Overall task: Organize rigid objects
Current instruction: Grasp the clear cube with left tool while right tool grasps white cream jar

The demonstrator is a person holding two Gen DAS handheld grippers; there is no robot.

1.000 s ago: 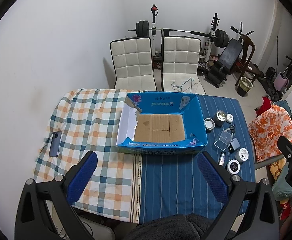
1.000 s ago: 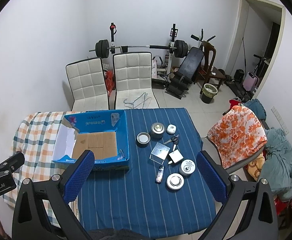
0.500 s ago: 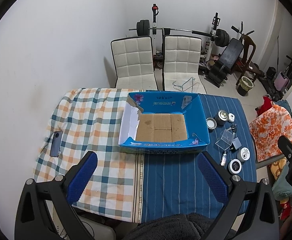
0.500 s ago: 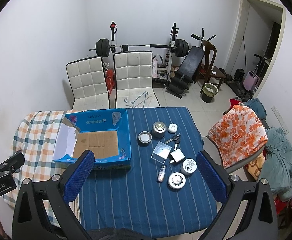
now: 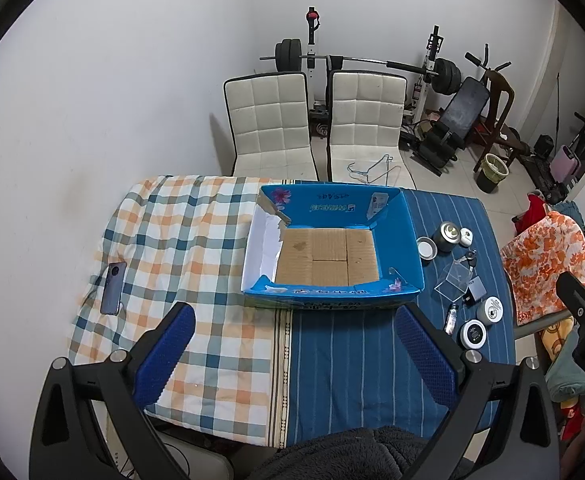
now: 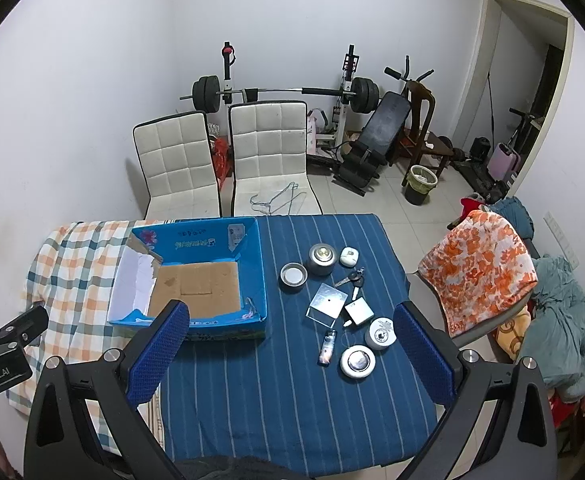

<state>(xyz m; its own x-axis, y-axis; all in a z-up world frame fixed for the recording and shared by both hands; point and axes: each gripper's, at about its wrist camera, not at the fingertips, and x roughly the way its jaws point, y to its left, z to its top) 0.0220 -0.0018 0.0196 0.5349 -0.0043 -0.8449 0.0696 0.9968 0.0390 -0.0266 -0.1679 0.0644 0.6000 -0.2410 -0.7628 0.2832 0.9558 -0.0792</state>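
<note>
An empty blue cardboard box (image 5: 402,240) (image 6: 252,264) sits open on the table, its brown floor bare. To its right on the blue striped cloth lie several small rigid objects: a metal tin (image 6: 321,259), a round lid (image 6: 293,274), a white earbud case (image 6: 349,256), keys (image 6: 354,278), a clear square plate (image 6: 327,305), a white charger (image 6: 358,312), a lighter (image 6: 327,347) and two round white tins (image 6: 358,361) (image 6: 380,333). My left gripper (image 5: 292,344) is open, high above the table's near edge. My right gripper (image 6: 290,342) is open, high above the objects.
A phone (image 5: 113,293) lies on the checked cloth at the left. Two white chairs (image 6: 266,152) stand behind the table, one with wire hangers (image 6: 276,200). An orange-flowered draped chair (image 6: 480,264) stands at the right. Gym equipment (image 6: 284,94) lines the back wall.
Both views have drifted slightly; the box and objects sit a little further right and lower in frame. Nothing on the table has moved. Both grippers stay open.
</note>
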